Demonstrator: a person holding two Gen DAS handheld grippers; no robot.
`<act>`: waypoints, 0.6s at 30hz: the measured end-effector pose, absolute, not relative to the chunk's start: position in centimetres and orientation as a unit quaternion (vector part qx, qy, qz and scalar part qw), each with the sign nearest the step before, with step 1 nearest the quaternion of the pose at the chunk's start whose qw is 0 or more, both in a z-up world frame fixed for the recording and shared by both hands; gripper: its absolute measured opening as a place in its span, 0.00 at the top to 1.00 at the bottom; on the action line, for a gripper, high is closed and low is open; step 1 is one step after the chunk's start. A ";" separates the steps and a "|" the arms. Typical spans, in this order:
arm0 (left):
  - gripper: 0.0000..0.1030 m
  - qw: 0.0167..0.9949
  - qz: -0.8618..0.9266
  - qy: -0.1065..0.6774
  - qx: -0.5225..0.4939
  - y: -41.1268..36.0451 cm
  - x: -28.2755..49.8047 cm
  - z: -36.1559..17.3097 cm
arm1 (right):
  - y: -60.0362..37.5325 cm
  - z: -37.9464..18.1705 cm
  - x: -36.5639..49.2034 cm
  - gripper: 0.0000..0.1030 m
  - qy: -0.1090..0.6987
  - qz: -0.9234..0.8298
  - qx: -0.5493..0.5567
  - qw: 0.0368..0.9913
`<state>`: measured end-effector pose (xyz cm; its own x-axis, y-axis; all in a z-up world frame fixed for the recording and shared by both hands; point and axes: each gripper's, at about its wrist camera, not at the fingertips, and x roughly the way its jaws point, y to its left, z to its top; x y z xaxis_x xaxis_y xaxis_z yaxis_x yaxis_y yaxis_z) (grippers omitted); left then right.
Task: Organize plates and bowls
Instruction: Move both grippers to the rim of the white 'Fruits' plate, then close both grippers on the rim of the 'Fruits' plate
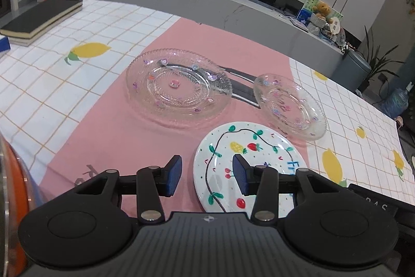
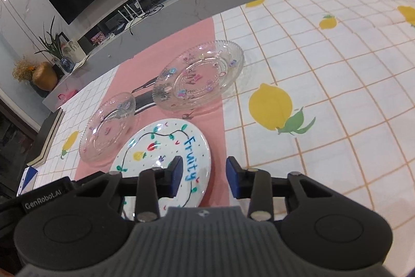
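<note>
Both grippers are hanging low over the near edge of the table, fingers spread, gripping nothing.

Left gripper point(image 1: 206, 177): jaws are standing apart, straddling the left rim of the painted plate point(image 1: 249, 168), one blue pad over the pink runner point(image 1: 109, 131), the other over the plate's face. Whether the pads are touching anything, I cannot tell.

Right gripper point(image 2: 203, 177): also released, straddling the same plate's opposite rim, by the word "Fruity".

The painted plate point(image 2: 166, 155) is lying flat, nearest of the three, partly on the pink runner point(image 2: 171, 48).

Risks, as I judge them:
- Two grippers are working one plate from opposite rims; uneven closing or lifting could be tilting it and letting the glazed rim slide out of the pads.
- The plate is sitting flat on cloth, so a finger trying to get under the rim may be snagging the runner and dragging everything on it.

Just beyond, the small glass plate point(image 1: 290, 105) is sitting very near the painted one; a careless lift could be knocking glass.

Farther back, the large glass plate point(image 1: 179, 87) is resting on the runner, apart from both. Stacking on ribbed glass risks chipping if anything is being set down hard.

The checked tablecloth point(image 2: 337, 95) is lying loose beneath it all.
</note>
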<state>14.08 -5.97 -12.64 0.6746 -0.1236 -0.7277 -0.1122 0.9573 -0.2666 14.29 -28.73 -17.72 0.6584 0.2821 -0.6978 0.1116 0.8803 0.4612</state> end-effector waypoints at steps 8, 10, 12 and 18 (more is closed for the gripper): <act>0.61 0.891 -0.005 0.424 -0.162 -5.8 14.8 -14.3 | -28.2 -18.4 15.4 0.68 0.415 0.057 0.247 0.874; 0.68 0.893 -0.010 0.423 -0.157 -5.9 14.8 -14.4 | -28.0 -18.4 15.6 0.72 0.417 0.058 0.248 0.872; 0.73 0.892 -0.014 0.424 -0.154 -6.0 14.9 -14.4 | -27.8 -18.4 15.6 0.76 0.417 0.051 0.243 0.874; 0.82 0.893 -0.006 0.421 -0.157 -5.8 14.9 -14.4 | -27.8 -18.5 15.9 0.90 0.423 0.033 0.242 0.872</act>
